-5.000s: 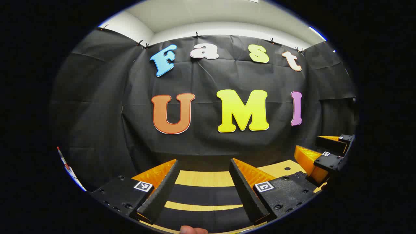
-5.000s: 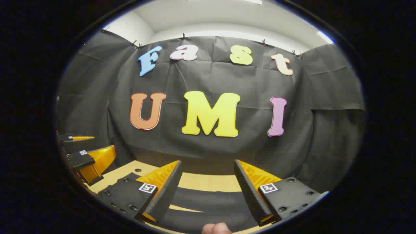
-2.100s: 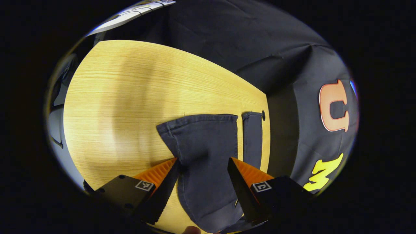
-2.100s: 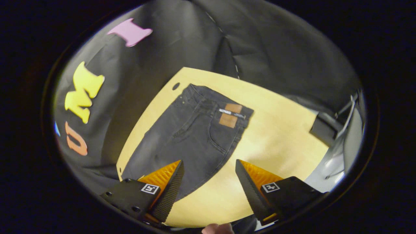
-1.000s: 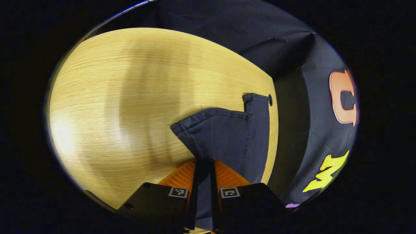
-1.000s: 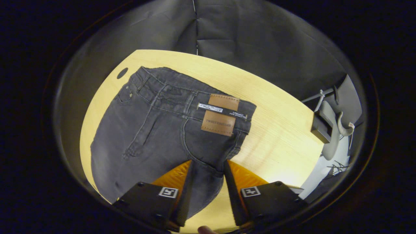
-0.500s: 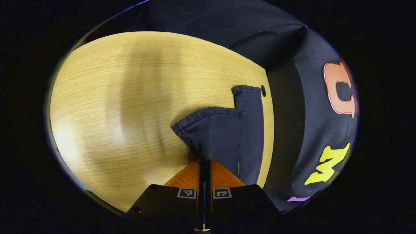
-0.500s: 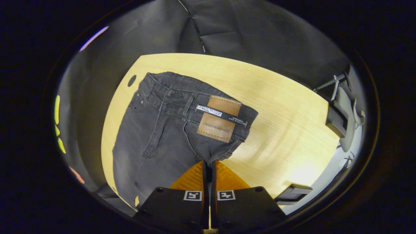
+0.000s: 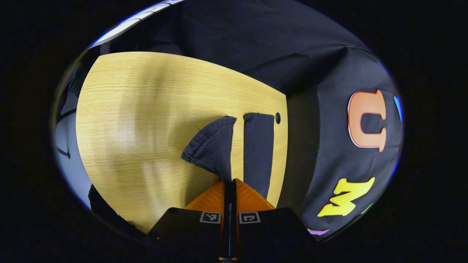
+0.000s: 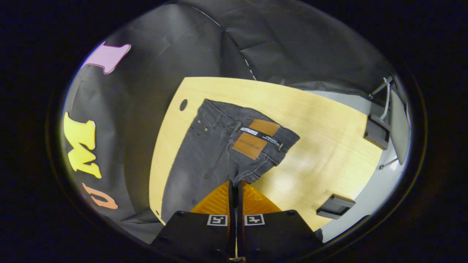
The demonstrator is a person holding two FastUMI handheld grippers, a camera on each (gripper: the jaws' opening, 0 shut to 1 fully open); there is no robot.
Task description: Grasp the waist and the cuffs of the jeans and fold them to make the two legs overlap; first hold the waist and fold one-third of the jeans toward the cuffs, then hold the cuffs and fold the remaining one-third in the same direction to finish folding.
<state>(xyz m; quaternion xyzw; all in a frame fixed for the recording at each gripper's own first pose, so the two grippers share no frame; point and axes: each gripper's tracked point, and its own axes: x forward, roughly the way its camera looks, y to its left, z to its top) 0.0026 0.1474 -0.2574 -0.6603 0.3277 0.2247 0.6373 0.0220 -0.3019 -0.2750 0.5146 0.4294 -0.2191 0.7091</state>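
Observation:
Dark grey jeans lie on a light wooden table [image 9: 139, 109]. In the left gripper view my left gripper [image 9: 229, 182] is shut on the near leg [image 9: 214, 146] close to its cuff, and that cuff hangs lifted and curled above the table. The far leg [image 9: 259, 146] lies flat beside it along the table's back edge. In the right gripper view my right gripper [image 10: 234, 184] is shut on the near edge of the jeans below the waist [image 10: 241, 128], where a brown patch [image 10: 256, 138] shows. The cloth there is raised and bunched.
A small round hole [image 9: 278, 117] in the table sits just past the far cuff, and another hole [image 10: 183, 105] beside the waist. The black booth wall runs along the table's back edge. A grey chair [image 10: 396, 128] and dark boxes [image 10: 376, 135] stand beyond the table's end [image 10: 329, 160].
Both grippers, shut on the jeans, have lifted since half a second ago. The near cuff has risen and curled, and the waist edge is pulled up. Both views have tilted.

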